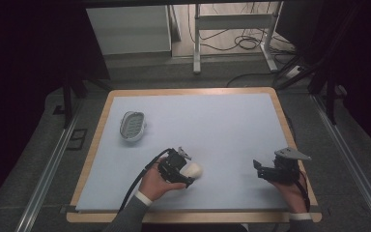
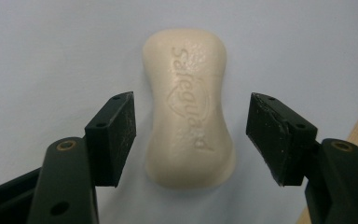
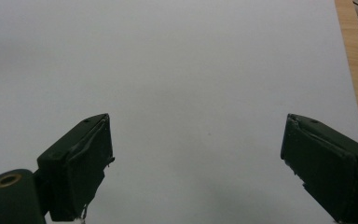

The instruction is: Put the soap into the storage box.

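Left gripper [image 2: 191, 135] jaws spread wide, straddling the cream waisted soap bar [image 2: 189, 109] embossed "Safeguard"; bar lies flat on the pale blue table mat [image 2: 51, 56] between the pads, gap on both sides, no contact. Right gripper [image 3: 196, 158] jaws wide apart, bare mat between them.

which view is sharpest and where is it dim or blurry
Left gripper view: sharpest on the cream bar of soap, its embossed lettering readable; the left claw tips nearest the lens look soft. Right gripper view: flat even light on the pale blue mat, a faint shadow between the right claw tips. High view: dim, with dark surroundings.
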`<state>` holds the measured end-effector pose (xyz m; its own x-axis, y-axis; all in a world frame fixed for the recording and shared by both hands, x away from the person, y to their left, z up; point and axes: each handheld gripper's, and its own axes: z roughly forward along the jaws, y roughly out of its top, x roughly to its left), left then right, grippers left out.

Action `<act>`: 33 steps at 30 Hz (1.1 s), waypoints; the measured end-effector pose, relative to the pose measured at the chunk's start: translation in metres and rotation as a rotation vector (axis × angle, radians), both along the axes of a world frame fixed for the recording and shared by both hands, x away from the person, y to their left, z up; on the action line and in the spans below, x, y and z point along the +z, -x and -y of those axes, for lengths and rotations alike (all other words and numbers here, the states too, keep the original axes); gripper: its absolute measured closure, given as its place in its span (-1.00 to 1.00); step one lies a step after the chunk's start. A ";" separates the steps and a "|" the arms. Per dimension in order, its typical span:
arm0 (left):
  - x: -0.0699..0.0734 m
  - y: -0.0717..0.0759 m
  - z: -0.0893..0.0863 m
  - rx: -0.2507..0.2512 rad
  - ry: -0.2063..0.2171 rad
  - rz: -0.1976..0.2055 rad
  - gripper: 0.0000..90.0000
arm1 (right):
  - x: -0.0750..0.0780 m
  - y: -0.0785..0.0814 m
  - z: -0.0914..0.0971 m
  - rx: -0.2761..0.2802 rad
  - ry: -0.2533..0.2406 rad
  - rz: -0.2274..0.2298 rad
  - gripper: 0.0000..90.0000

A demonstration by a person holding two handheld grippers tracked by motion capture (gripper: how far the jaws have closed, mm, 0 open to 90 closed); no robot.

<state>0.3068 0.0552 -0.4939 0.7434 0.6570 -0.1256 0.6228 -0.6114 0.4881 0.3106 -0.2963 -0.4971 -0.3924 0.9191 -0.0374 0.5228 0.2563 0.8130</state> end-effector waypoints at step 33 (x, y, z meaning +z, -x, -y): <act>-0.014 -0.010 0.011 -0.007 -0.075 -0.030 0.10 | -0.002 -0.001 0.003 -0.014 0.008 -0.005 -0.80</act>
